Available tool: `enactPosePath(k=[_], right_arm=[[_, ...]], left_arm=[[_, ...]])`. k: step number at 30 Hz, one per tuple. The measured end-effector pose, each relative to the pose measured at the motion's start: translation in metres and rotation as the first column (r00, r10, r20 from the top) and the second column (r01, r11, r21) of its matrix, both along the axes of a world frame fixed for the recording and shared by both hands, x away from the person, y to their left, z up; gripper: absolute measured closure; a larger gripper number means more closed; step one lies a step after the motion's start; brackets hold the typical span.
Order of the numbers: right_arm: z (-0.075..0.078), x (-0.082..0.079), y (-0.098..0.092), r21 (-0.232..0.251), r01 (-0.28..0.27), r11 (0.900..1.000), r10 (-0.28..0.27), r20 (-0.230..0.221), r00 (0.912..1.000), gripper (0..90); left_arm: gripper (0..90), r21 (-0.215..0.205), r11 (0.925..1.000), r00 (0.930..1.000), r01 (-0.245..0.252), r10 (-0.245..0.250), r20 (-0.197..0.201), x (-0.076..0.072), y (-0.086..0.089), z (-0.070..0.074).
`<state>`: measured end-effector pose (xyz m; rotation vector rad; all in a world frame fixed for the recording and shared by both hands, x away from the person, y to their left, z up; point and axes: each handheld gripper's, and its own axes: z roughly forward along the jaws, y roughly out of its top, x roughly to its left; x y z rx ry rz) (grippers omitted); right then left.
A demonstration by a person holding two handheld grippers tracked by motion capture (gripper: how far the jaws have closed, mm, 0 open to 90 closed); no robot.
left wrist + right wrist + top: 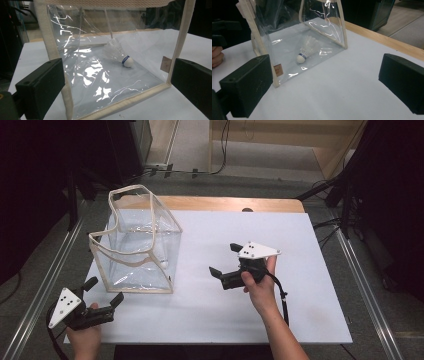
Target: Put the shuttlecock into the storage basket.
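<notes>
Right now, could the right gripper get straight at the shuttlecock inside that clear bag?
Probably not. The shuttlecock lies inside the clear bag, whose plastic wall stands between it and the open right gripper. The bag's top looks open, so going in from above seems likelier.

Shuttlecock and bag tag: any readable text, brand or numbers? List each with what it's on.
None can be read.
Shuttlecock: blue band around the white cork carries white lettering, too small and blurred to read.
Clear bag: small brown tag on the side seam bears a mark, too blurred to read.
Grey plates on the tongs: black dots, no text.
</notes>
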<state>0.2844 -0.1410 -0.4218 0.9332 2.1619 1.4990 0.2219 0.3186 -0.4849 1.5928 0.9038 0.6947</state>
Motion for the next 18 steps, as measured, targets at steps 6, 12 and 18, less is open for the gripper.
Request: enactPosePath(k=[6,12,18], right_arm=[[-0.008,-0.004,-0.012,0.004,0.019,1.000,-0.019,-0.011,0.9998,0.0],[-0.014,-0.008,-0.022,0.010,0.038,0.999,-0.037,-0.015,0.9992,0.0],[-0.022,-0.011,-0.033,0.017,0.049,0.999,-0.049,-0.016,0.9987,0.0]], left_arm=[[0.0,0.000,1.0000,1.0000,-0.001,0.001,0.001,0.000,0.000,0.000],[0.0,0.002,1.0000,1.0000,-0.003,0.003,0.000,0.000,0.000,0.000],[0.0,0.000,1.0000,1.0000,-0.003,0.003,0.000,0.000,0.000,0.000]])
